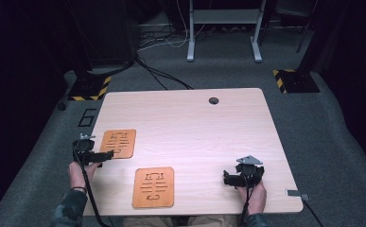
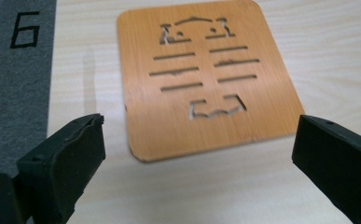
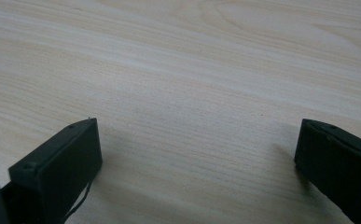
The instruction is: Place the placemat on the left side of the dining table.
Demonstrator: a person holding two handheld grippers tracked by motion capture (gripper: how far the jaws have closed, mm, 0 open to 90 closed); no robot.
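Two orange wooden mats with cut-out slots lie flat on the light wood table (image 1: 195,127). One mat (image 1: 118,143) (image 2: 206,79) sits near the left edge, the other mat (image 1: 153,187) near the front edge. My left gripper (image 1: 98,156) (image 2: 197,149) hovers just short of the left mat's near edge, jaws wide apart with nothing between them. At the front right my right gripper (image 1: 228,178) (image 3: 197,154) stands open over bare wood, its jaws empty.
A round cable hole (image 1: 213,100) lies near the table's far edge. A small metal clip (image 1: 296,193) sticks out at the front right corner. Grey carpet with a painted 6 (image 1: 87,117) (image 2: 25,29) runs left of the table.
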